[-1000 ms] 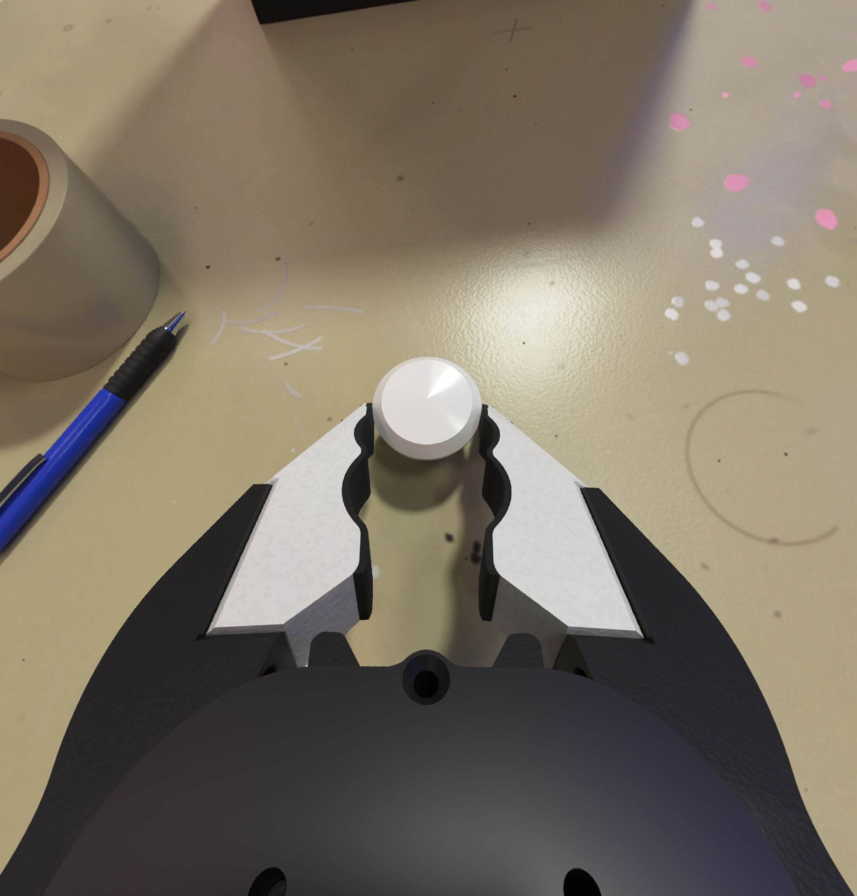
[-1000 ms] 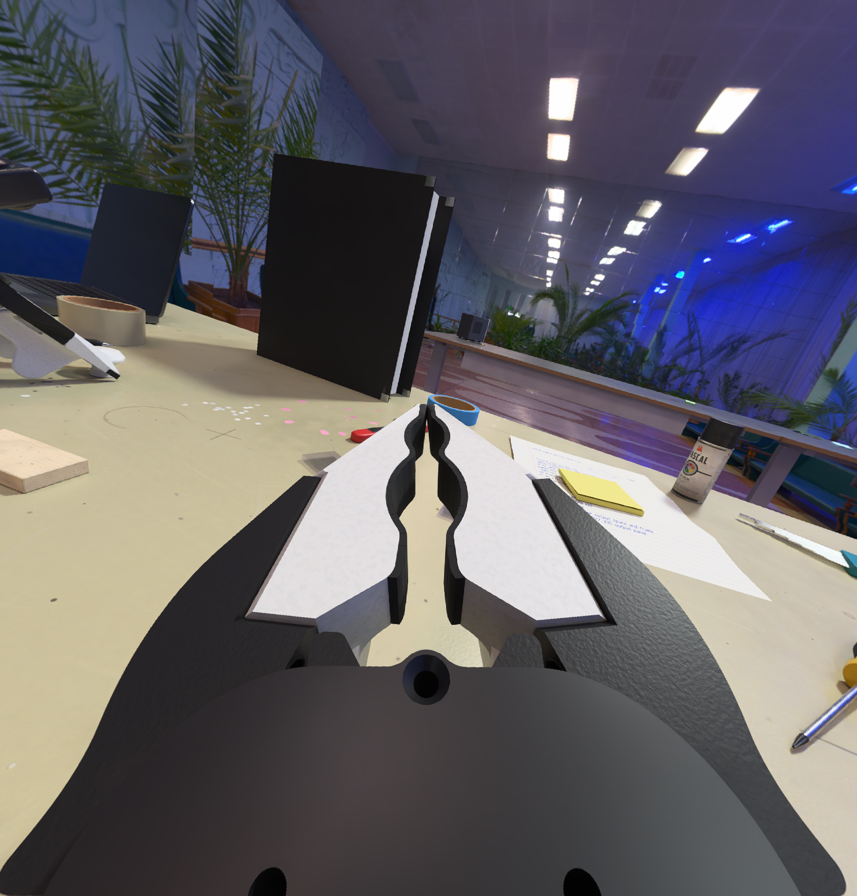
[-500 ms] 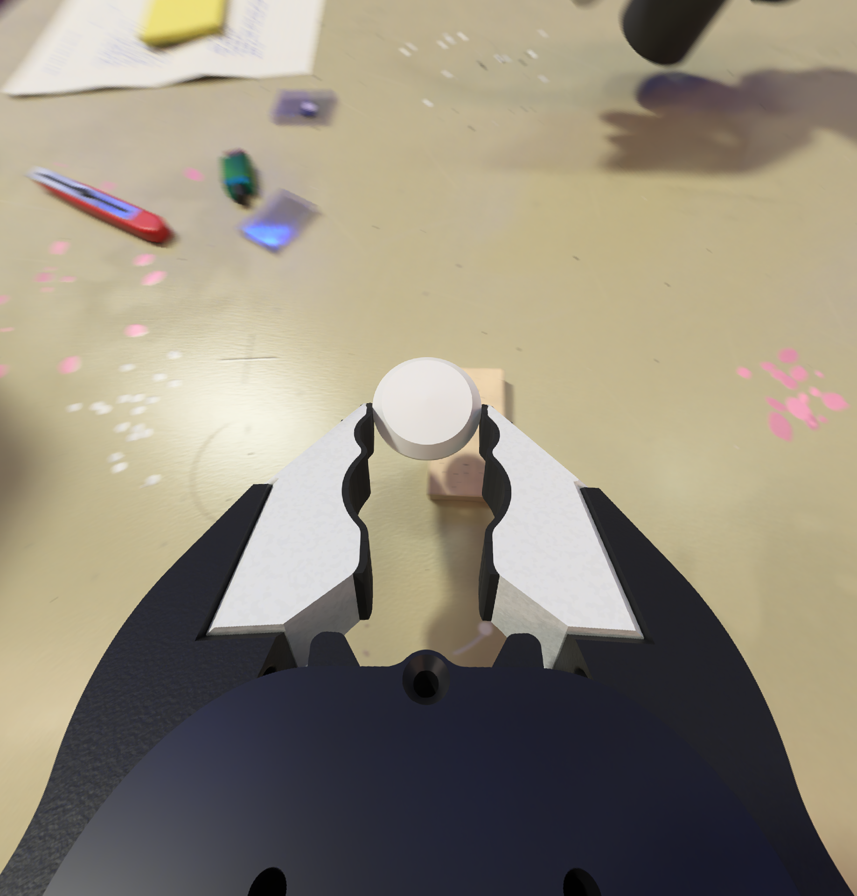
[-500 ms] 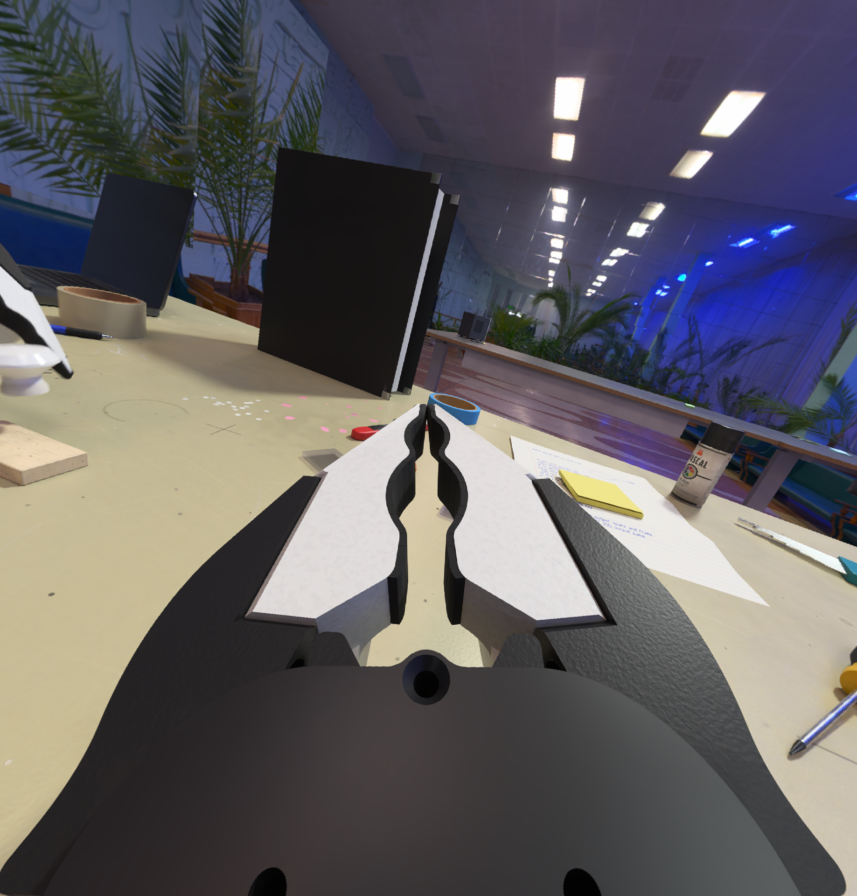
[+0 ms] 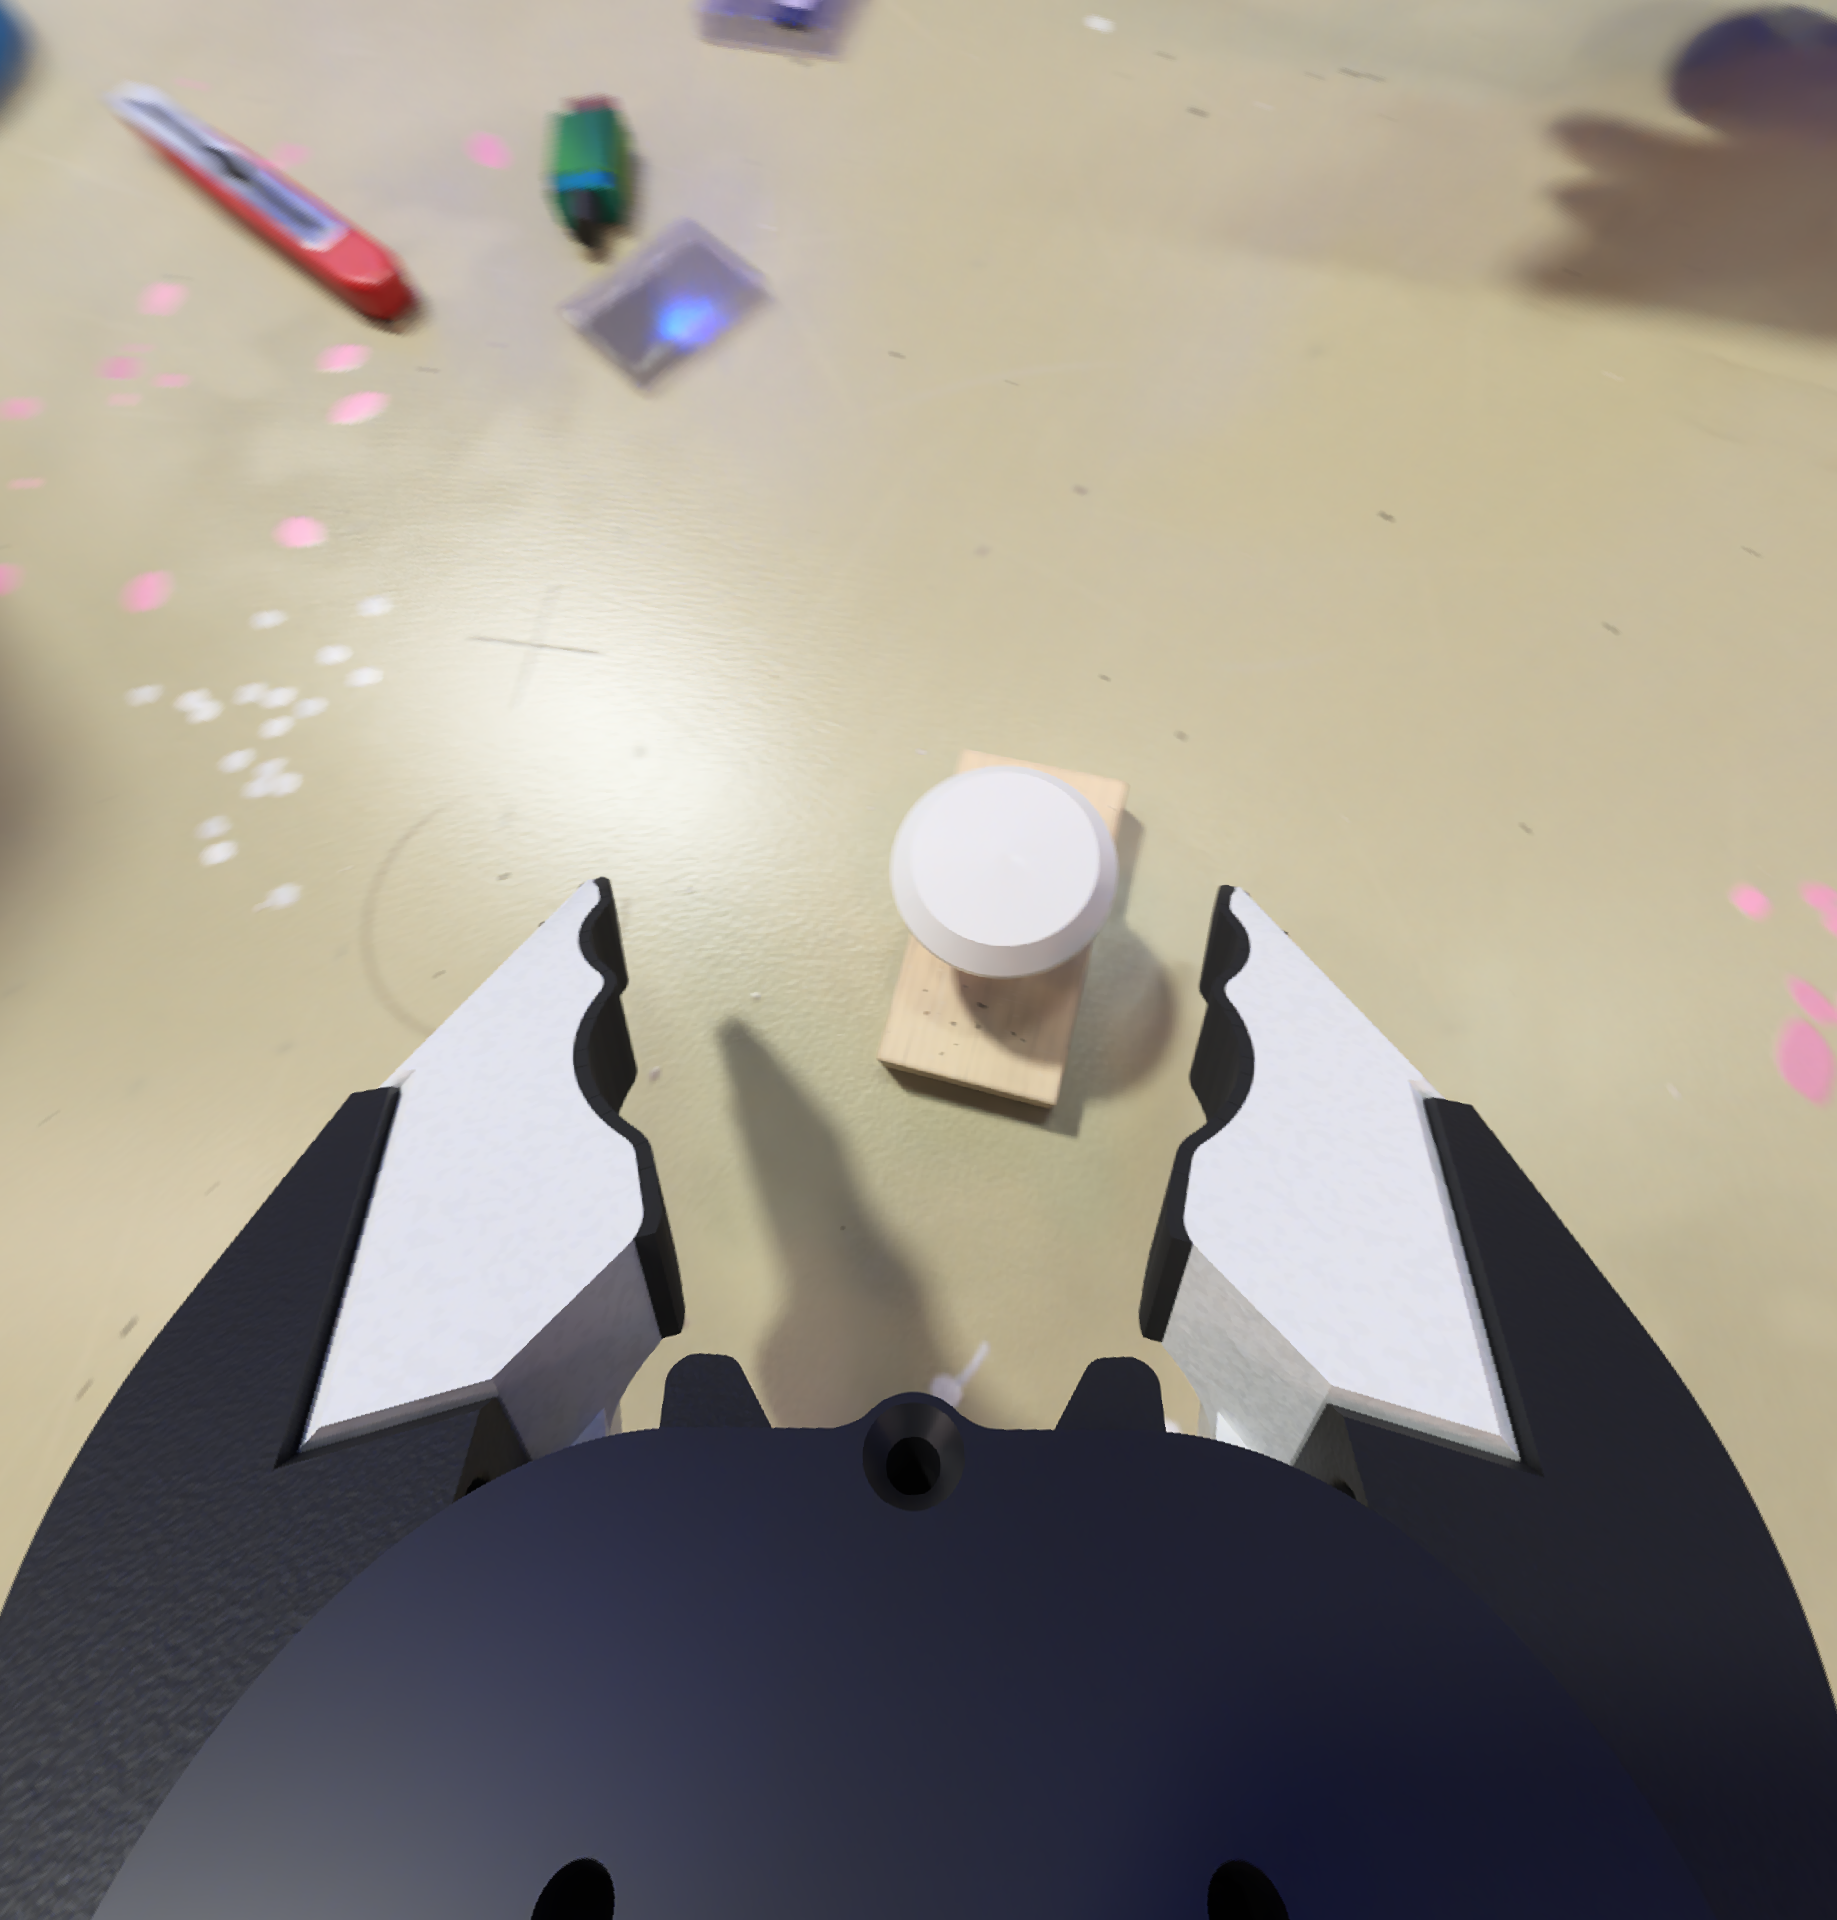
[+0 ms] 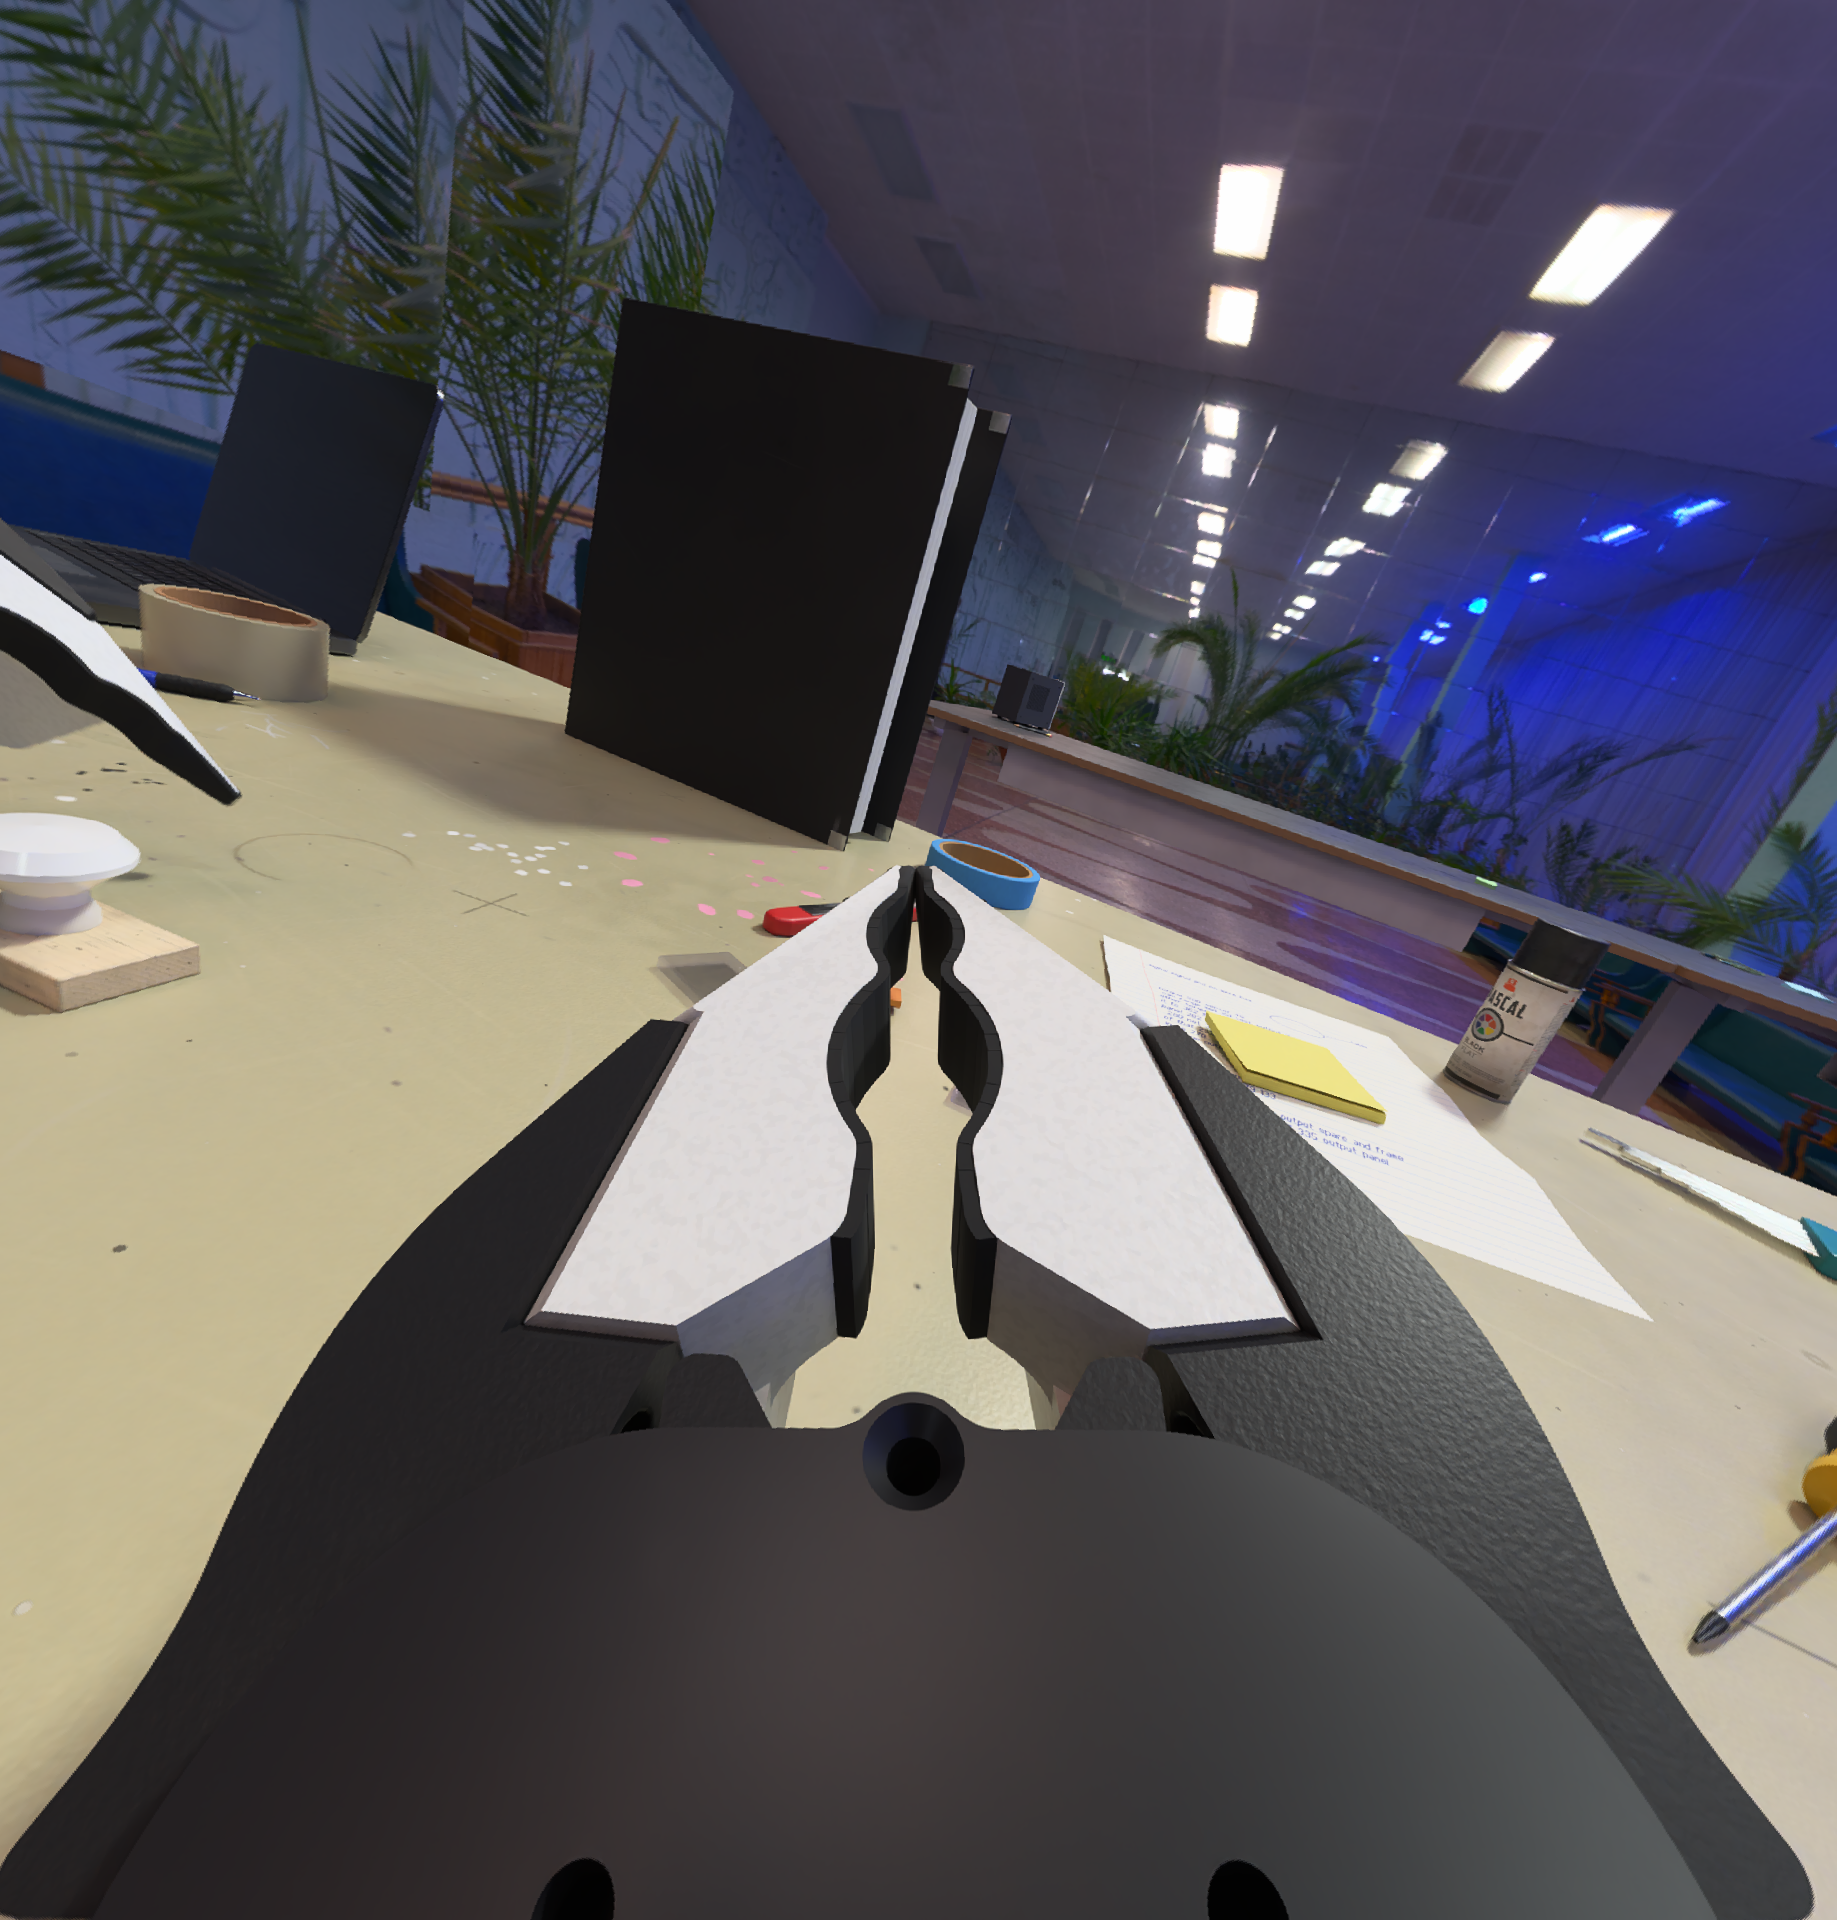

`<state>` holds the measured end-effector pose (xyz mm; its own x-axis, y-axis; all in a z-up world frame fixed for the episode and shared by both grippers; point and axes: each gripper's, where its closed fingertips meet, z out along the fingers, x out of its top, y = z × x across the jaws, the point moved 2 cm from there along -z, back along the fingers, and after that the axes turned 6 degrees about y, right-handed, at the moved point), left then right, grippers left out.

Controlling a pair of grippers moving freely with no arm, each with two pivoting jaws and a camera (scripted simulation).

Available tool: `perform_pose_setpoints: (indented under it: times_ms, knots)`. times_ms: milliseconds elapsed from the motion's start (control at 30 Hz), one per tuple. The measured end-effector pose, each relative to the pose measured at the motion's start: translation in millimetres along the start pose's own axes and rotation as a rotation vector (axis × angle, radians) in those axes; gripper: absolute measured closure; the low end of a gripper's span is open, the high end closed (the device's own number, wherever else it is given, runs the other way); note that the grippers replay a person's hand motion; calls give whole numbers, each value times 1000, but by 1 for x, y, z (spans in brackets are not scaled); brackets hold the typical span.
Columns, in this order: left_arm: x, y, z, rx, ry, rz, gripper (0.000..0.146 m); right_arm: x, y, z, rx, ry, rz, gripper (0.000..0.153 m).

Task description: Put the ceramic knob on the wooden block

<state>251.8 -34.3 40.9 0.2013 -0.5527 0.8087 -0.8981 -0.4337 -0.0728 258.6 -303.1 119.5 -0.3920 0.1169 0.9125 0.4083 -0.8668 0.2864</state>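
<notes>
The white ceramic knob (image 5: 1002,868) stands upright on the pale wooden block (image 5: 981,1029), which lies flat on the beige table. My left gripper (image 5: 909,894) is open and empty, above the block, with its fingers wide apart on either side of the knob and clear of it. The right wrist view shows the knob (image 6: 46,857) on the block (image 6: 78,961) at the far left, with a finger of the left gripper (image 6: 93,675) above it. My right gripper (image 6: 914,878) is shut and empty, low over the table, well to the right of the block.
A red utility knife (image 5: 265,208), a green marker (image 5: 587,171) and a clear square piece (image 5: 665,301) lie beyond the block. In the right wrist view: tape roll (image 6: 233,639), black binder (image 6: 779,571), blue tape (image 6: 987,873), paper with yellow pad (image 6: 1298,1065), spray can (image 6: 1516,1013), screwdriver (image 6: 1787,1558).
My left gripper carried the knob from near the tape roll to the block, set it down on the block, opened and drew back. The right gripper has not moved.
</notes>
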Motion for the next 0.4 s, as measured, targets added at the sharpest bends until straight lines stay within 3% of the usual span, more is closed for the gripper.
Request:
perform_pose_setpoints:
  times_ms: [133, 300, 400]
  knots:
    - [5, -6, -5, 200, -3, -117, 57, 0, -1, 0, 4, -2, -2, 153]
    - [7, 15, 6, 109, 16, -287, 74, 0, -1, 0, 7, -2, -3, 153]
    - [3, 11, 8, 178, 7, -310, 74, 0, -1, 0, 9, -1, -4, 153]
